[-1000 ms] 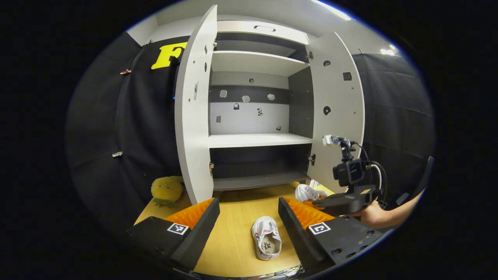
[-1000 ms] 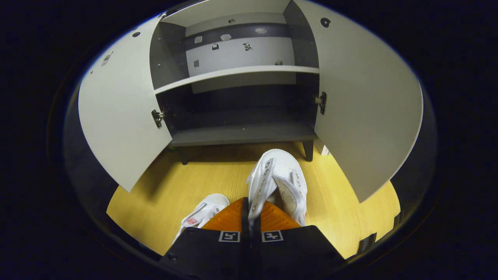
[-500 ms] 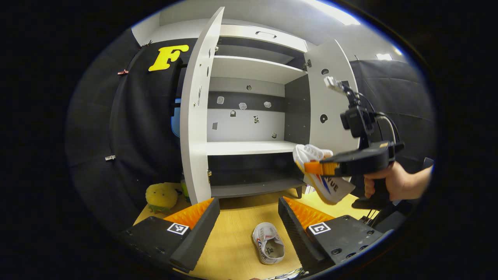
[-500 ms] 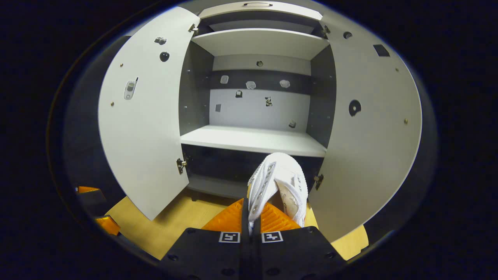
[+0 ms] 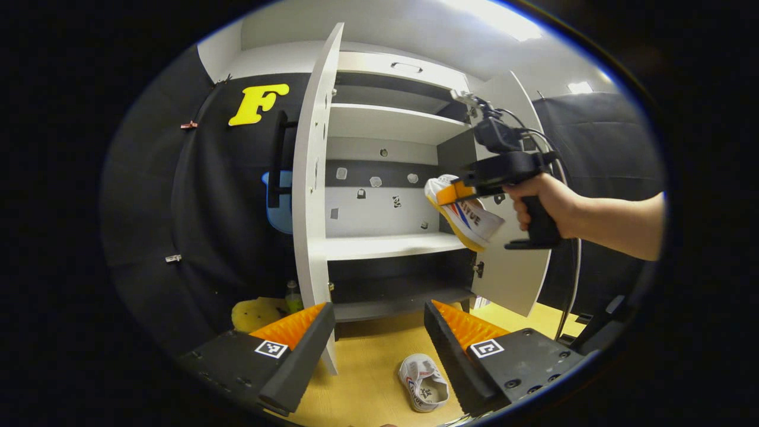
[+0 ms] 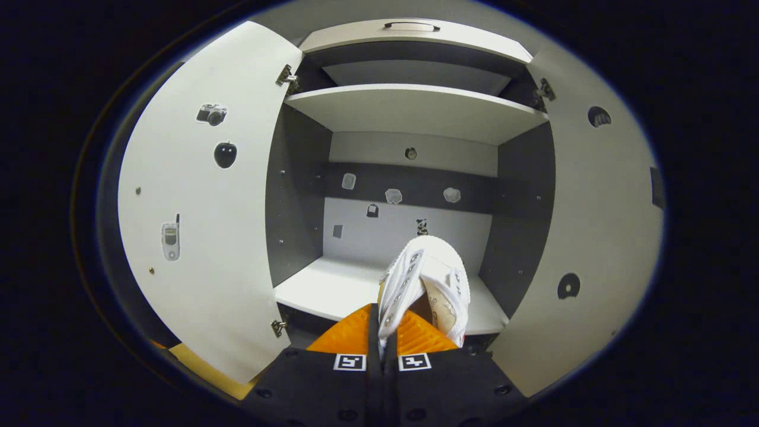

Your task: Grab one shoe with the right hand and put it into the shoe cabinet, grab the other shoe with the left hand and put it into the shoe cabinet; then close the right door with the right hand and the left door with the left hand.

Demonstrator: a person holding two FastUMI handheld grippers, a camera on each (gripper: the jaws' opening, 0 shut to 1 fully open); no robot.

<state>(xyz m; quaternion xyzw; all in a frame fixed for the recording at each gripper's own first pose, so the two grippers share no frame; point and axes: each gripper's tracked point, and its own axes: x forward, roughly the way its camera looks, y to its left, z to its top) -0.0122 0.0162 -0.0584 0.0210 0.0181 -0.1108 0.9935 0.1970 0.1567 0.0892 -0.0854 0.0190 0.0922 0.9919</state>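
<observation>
Between the two wide-open doors, a white shoe (image 6: 426, 284) hangs in the air at the shoe cabinet (image 6: 415, 110) mouth, above the middle shelf (image 6: 332, 287), toe toward the back panel. Right gripper (image 6: 382, 341) is clamped on its upper. Shelf under it is bare. Second shoe (image 5: 424, 390) lies on the wood floor (image 5: 367, 367) between the spread-apart fingers of the left gripper (image 5: 376, 335).

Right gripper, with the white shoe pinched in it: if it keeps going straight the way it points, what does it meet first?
Likely the pale back panel of the grey shoe cabinet, above the white middle shelf. The right gripper holds the white canvas shoe, whose toe would arrive first. Depth is hard to judge.
</observation>
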